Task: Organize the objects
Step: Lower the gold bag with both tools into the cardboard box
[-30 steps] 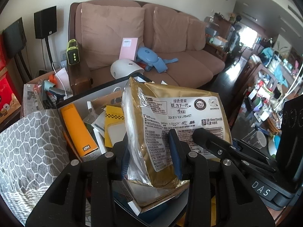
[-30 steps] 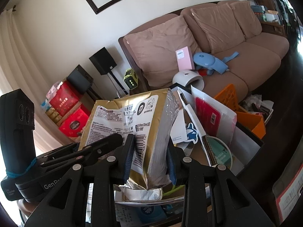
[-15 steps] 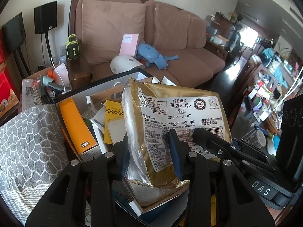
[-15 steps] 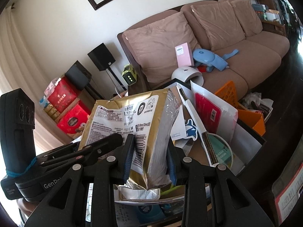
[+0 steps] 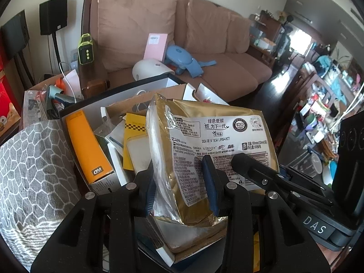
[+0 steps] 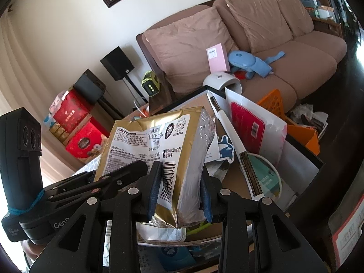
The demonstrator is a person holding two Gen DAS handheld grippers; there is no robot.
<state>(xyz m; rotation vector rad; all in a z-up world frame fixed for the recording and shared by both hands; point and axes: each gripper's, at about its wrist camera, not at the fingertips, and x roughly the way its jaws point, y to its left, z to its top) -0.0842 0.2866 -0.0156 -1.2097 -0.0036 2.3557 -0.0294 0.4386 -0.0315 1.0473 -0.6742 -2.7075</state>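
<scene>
Item held: gold pack (image 5: 218, 150) of tissues, gripped at both lower ends. Our left gripper (image 5: 179, 184) pinches the pack's left end, jaws narrow with pads pressed into the film. Our right gripper (image 6: 179, 191) pinches the other end likewise, by the barcode. The pack sits upright above the cluttered box (image 5: 127, 91), just off the contents beneath.

Risks, as we judge them:
- Soft pack, slick film: it may slide down out of the pads if either grip eases.
- Two grips on one item: if our hands pull apart or twist unevenly, the wrapper could tear or one end pop free.
- Lowering blind: the pack hides what lies under it, so its bottom corner may snag on loose cards.

Surroundings, near to far, left view:
- Grey patterned cloth (image 5: 34, 170), at 8 o'clock.
- Orange carton (image 5: 88, 145), at 10 o'clock, leaning in the box.
- Yellow packet (image 5: 134, 127), at 11 o'clock, just beside the pack.
- White dome (image 5: 150, 69) and blue toy (image 5: 182, 56) on the sofa (image 5: 227, 61), at 12 o'clock.

Right view: white envelope (image 6: 254, 125) with red label, at 2 o'clock, crowding that side; orange basket (image 6: 295, 122) beyond it.
</scene>
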